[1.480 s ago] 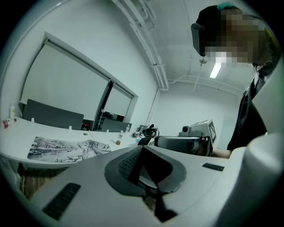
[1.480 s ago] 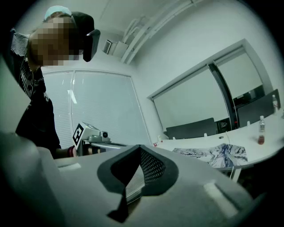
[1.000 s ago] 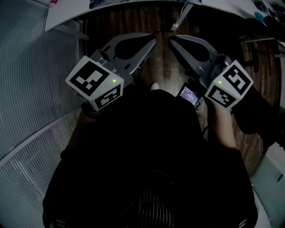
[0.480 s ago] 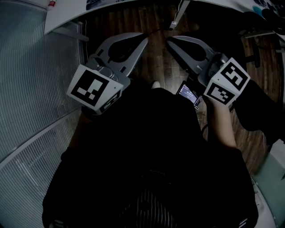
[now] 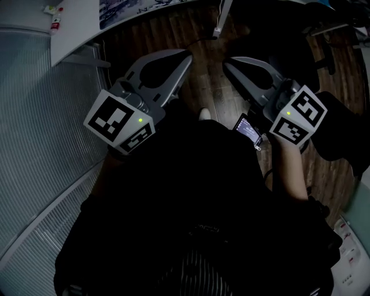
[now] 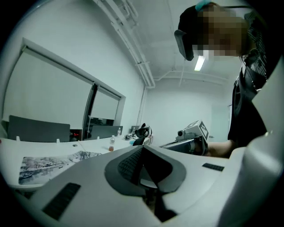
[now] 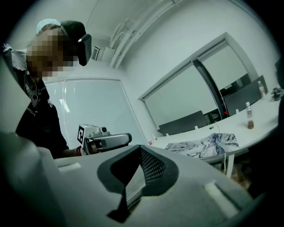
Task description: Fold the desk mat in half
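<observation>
The desk mat, printed in grey and white, lies flat on the white desk at the top left of the head view. It also shows in the left gripper view as the mat and in the right gripper view as the mat. Both grippers hang in front of the person's dark shirt, over the wooden floor and short of the desk. My left gripper is shut and holds nothing. My right gripper is also shut and empty. Each gripper sees the other beside it.
A ribbed glass wall runs along the left. A small bottle and dark headphones stand on the desk. A dark office chair is at the upper right. A small lit screen hangs at the person's waist.
The head view has shifted, so more of the desk and mat shows at the top left. Both grippers stay shut in front of the body, nearly where they were.
</observation>
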Available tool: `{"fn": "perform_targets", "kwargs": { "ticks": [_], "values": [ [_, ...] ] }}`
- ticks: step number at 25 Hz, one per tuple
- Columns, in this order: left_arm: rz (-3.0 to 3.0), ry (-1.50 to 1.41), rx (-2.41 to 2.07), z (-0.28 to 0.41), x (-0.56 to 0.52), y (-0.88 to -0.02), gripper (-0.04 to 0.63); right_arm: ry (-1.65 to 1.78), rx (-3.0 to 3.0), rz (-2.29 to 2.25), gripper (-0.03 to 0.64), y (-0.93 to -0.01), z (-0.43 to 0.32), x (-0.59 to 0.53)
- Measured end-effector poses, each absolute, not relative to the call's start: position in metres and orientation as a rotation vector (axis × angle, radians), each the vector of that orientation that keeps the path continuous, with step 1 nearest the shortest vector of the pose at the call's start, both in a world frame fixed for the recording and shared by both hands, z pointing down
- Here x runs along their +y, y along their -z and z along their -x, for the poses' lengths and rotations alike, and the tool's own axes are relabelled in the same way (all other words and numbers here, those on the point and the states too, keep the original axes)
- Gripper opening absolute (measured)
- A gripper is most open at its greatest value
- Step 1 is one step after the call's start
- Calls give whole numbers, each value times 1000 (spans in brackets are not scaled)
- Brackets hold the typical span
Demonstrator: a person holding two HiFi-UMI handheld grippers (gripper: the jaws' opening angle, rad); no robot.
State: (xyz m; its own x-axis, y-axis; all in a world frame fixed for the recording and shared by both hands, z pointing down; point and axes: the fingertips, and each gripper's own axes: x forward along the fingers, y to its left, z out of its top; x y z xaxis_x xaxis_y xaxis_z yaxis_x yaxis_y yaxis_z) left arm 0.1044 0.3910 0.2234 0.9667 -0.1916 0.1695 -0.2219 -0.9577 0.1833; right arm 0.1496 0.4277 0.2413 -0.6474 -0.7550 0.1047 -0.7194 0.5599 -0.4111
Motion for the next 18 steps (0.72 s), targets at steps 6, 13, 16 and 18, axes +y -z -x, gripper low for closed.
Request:
{"fn": "perform_targets", "kwargs": {
  "ticks": [6, 13, 16, 18],
  "values": [
    [-2916, -183, -156, -119, 357, -217, 8, 651, 2646, 1430, 5, -235, -168, 407],
    [-2909, -128, -83, -101, 290, -210, 8, 607, 2591, 1555, 5, -221, -166, 352],
    [-2907, -116, -67, -86, 259, -206, 8, 599, 2609, 1565, 5, -215, -146, 320],
    [-2900, -107, -59, -74, 239, -205, 8, 595, 2607, 1576, 5, -209, -134, 298]
  ]
}}
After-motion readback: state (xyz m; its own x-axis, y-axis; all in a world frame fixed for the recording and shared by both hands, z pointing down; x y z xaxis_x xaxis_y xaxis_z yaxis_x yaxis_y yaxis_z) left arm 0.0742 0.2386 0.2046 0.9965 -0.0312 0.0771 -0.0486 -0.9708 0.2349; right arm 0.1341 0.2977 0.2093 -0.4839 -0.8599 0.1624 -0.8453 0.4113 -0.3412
